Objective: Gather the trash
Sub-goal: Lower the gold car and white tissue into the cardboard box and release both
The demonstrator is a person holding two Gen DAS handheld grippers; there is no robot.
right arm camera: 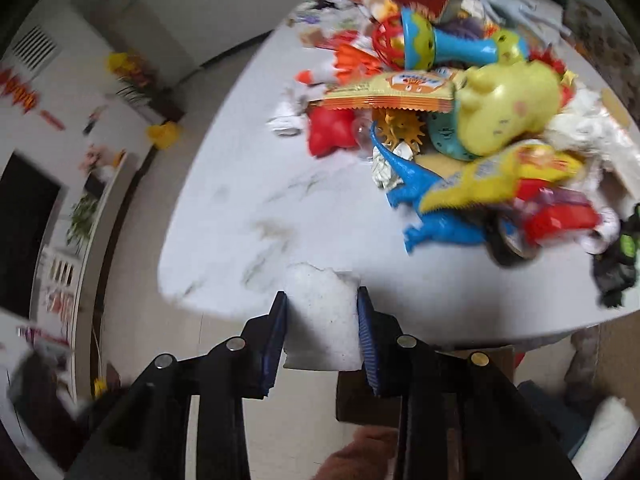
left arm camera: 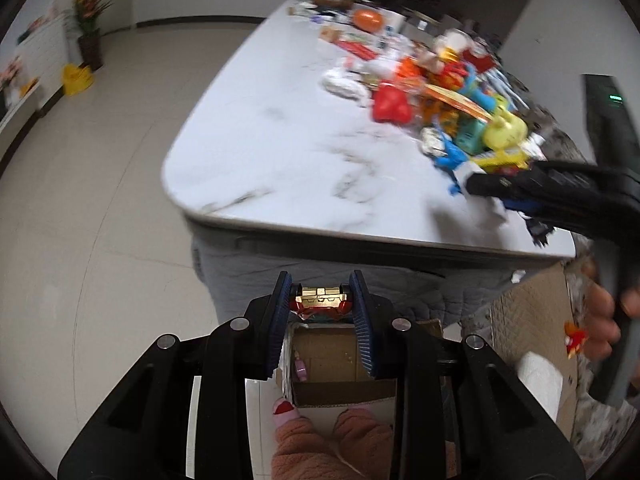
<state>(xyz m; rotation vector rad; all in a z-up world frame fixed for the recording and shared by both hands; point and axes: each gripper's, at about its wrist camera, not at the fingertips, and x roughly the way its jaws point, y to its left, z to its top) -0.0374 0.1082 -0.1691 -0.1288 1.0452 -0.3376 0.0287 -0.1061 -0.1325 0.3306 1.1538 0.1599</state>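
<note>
My left gripper point(left arm camera: 320, 294) is shut on a small red and gold toy piece point(left arm camera: 320, 303) and holds it below the table edge, above an open cardboard box point(left arm camera: 332, 364). My right gripper point(right arm camera: 322, 300) is shut on a white paper tissue point(right arm camera: 322, 316) and holds it over the near edge of the white marble table point(right arm camera: 248, 200). The right gripper also shows at the right of the left wrist view point(left arm camera: 476, 186), over the table. A heap of toys and wrappers point(right arm camera: 460, 120) covers the table's right side.
A yellow snack packet point(right arm camera: 500, 176), a blue dinosaur point(right arm camera: 432, 208), a yellow-green plastic toy point(right arm camera: 508, 108) and a red toy point(right arm camera: 328, 132) lie in the heap. A black toy point(right arm camera: 616, 264) sits at the right edge. A second cardboard box point(left arm camera: 532, 320) stands on the floor.
</note>
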